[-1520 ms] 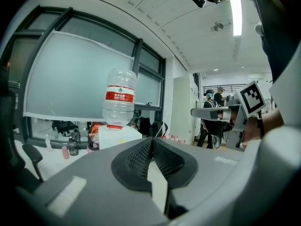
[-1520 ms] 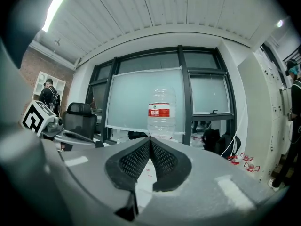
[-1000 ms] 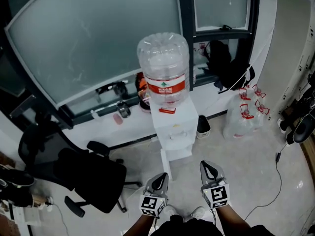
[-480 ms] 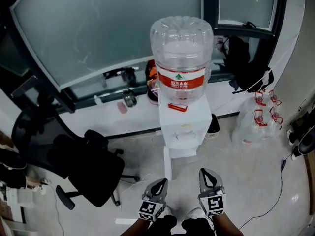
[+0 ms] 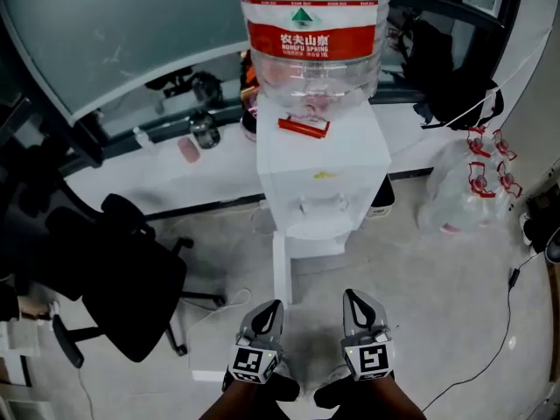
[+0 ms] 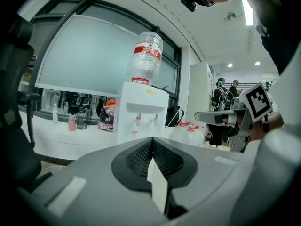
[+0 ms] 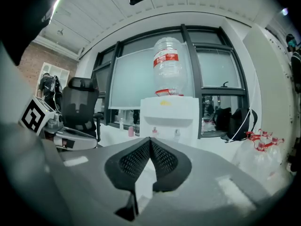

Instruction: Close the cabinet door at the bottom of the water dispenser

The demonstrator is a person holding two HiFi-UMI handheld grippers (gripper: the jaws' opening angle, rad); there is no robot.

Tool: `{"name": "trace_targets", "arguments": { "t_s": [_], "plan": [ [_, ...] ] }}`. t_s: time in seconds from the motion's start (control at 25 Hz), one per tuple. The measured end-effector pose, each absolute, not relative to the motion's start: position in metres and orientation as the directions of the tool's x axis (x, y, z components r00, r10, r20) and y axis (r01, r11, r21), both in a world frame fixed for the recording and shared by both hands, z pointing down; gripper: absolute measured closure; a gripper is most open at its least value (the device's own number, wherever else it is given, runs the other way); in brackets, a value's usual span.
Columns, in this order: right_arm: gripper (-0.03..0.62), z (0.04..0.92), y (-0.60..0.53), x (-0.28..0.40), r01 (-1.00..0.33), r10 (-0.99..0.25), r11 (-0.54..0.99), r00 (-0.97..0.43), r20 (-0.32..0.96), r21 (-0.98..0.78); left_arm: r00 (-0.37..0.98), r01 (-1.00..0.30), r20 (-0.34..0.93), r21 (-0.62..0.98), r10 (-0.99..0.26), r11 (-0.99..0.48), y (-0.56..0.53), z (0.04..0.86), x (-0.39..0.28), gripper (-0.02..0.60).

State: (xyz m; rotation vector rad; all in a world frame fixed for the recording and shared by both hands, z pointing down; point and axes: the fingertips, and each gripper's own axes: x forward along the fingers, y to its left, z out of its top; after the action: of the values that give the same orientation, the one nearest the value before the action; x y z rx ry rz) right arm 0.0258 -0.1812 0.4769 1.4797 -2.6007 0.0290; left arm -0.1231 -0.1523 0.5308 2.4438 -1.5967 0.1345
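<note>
My left gripper (image 5: 271, 310) and right gripper (image 5: 353, 299), fingers pressed together, grip nothing. Ahead, the cabinet door (image 5: 280, 269) stands open, edge-on (my fingers hide it in both gripper views), below the water dispenser (image 5: 324, 169); the bottle (image 5: 311, 42) is cropped on top.

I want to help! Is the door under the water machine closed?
No, the cabinet door stands swung out from the base of the water dispenser.

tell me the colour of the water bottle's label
The label is red with white lettering; the head view shows it best.
</note>
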Motion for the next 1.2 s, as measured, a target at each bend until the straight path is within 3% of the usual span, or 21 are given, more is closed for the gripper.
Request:
{"name": "trace_targets", "arguments": {
  "t_s": [0.64, 1.2],
  "plan": [
    [0.591, 0.716, -0.210, 0.010, -0.828, -0.832, 0.555, -0.554, 0.038, 0.083, 0.287, -0.957, 0.063, 0.065, -0.956, -0.283, -0.179, 0.727, -0.158, 0.565],
    [0.591, 0.751, -0.195, 0.000, -0.806, -0.809, 0.587, -0.580, 0.094, 0.073, 0.236, -0.971, 0.121, 0.064, -0.964, -0.230, -0.167, 0.774, -0.178, 0.563]
  ]
}}
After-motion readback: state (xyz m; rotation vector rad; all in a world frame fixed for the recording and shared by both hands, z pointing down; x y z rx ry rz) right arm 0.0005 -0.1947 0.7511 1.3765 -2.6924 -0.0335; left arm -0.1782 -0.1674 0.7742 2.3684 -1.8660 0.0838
